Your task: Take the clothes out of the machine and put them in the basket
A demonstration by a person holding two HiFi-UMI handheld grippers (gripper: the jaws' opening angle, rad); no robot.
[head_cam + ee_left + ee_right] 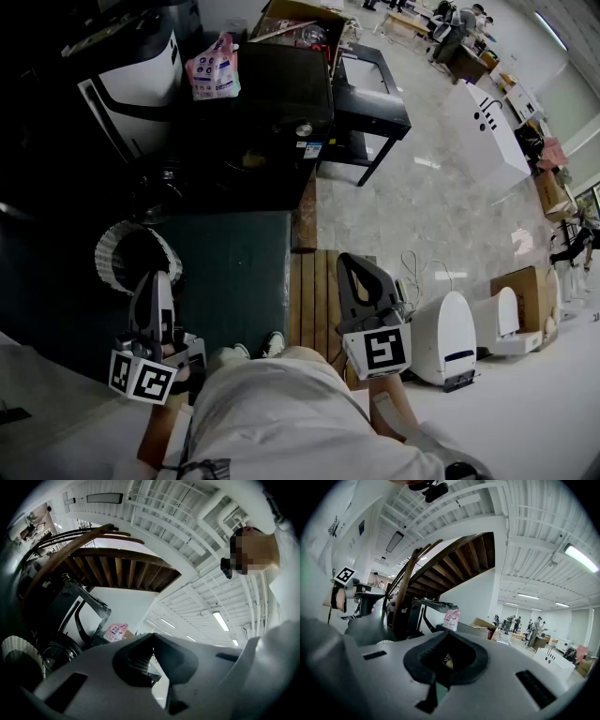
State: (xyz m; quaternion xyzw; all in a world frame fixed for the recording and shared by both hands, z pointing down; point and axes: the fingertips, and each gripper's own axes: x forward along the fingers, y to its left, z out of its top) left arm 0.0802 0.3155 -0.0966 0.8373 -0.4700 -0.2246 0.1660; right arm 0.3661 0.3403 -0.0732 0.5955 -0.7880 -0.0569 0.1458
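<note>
Head view, unlike the gripper views, looks into wicker basket (111, 246), inside seemingly just shadow, left gripper (153, 281) just behind it, right gripper (352, 264) apart, both closed on nothing, black machine (272, 103) beyond.

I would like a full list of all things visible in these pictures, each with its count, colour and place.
woven wicker basket: one, white, on the floor ahead of the left gripper
boxy black machine: one, black, beyond the mat
pink printed packet: one, pink, on top of the machine
black metal side table: one, black, right of the machine
dark green floor mat: one, beside the basket
brown slatted wooden board: one, right of the mat
rounded white units: two, on the floor, far right
brown cardboard box: one, behind those units
pale shoes: two, near the mat's edge
left gripper: grey, jaws together, empty
right gripper: grey, jaws together, empty
</note>
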